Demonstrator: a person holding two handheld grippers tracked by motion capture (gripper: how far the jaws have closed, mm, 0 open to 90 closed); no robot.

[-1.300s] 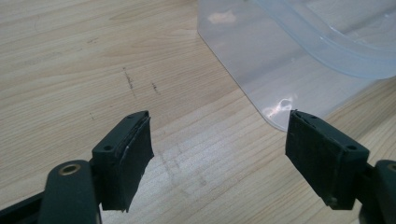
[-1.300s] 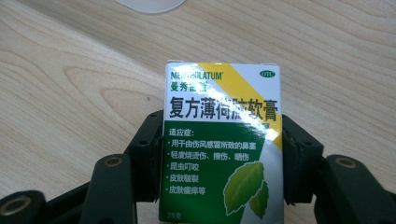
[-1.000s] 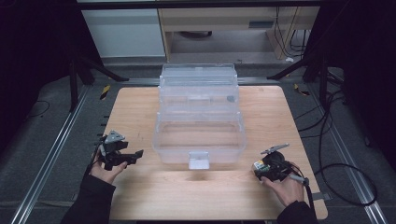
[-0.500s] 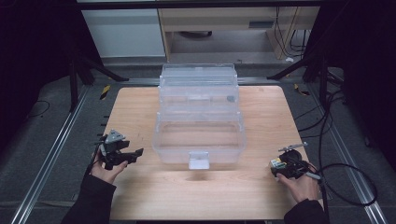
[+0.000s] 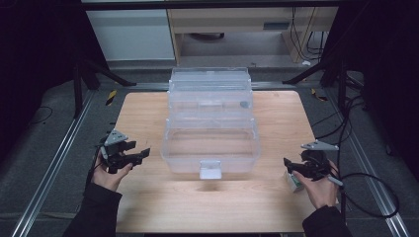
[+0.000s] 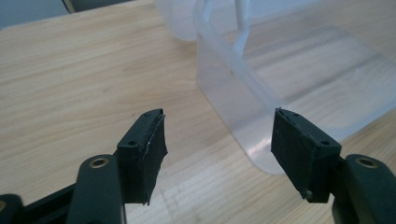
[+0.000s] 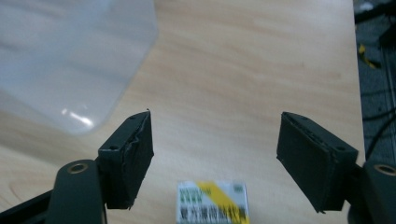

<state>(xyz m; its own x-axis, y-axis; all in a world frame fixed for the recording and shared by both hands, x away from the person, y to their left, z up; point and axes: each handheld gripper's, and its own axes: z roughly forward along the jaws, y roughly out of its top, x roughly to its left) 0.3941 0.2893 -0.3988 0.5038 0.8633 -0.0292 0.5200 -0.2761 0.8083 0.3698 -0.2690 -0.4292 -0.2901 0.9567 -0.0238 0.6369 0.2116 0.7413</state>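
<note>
Right tongs (image 5: 291,167) hang spread wide over the right side of the pale wooden desk (image 5: 276,207), nothing pinched between them, and the jaws have just been opening. Just under them, on the desk, lies the small white box with a yellow and green printed label (image 5: 295,181). In the right gripper view that small box (image 7: 212,202) sits low between the two black jaws, apart from both pads, lying flat with its label up. The print is too blurred to read. It looks like a short rectangular carton, white with a yellow slanting band and green lettering.

Over on the left, the left tongs (image 5: 139,154) are spread too, empty, and their jaws have just been closing a little. They point toward the large clear plastic tiered storage box (image 5: 211,123) that stands in the middle of the desk, its trays stepped back one above the other, a clear latch at its front. In the left gripper view the rounded lower corner of that clear box (image 6: 261,135) lies just beyond the gap between the jaws, not touched by either pad.
</note>
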